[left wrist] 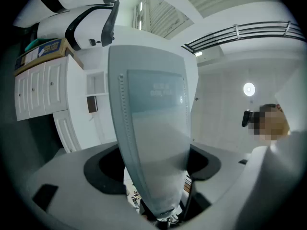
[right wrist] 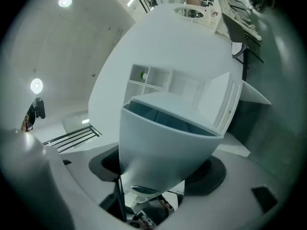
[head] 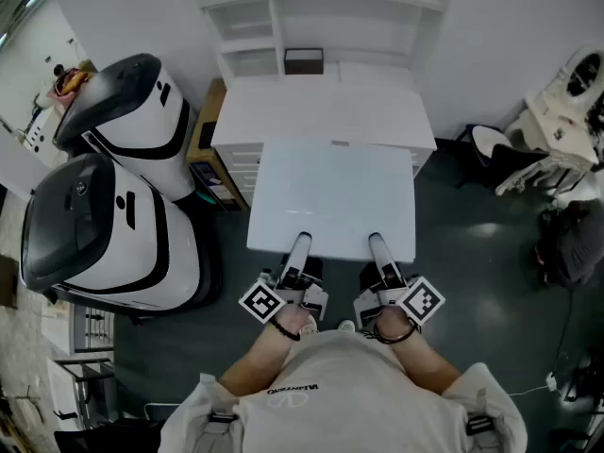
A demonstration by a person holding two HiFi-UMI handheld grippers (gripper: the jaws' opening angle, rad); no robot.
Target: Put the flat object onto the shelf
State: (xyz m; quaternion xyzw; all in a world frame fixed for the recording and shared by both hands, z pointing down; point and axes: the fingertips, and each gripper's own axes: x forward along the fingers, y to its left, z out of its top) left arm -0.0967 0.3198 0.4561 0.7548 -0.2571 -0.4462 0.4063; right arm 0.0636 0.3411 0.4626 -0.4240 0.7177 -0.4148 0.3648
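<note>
The white shelf [head: 326,8] unit stands at 12 o'clock, with the white bench [head: 321,111] just before it. The flat object [head: 330,192], a broad pale panel, lies level at the centre, its far edge at the bench's near edge, though whether it rests there I cannot tell. It looks stiff, light for its spread, smooth and probably slippery, so a hold at two spaced points on the 6 o'clock edge suits it. The left hand-held gripper [head: 302,243] and right hand-held gripper [head: 377,243] do so, each with jaws set wide and clamped over that edge
</note>
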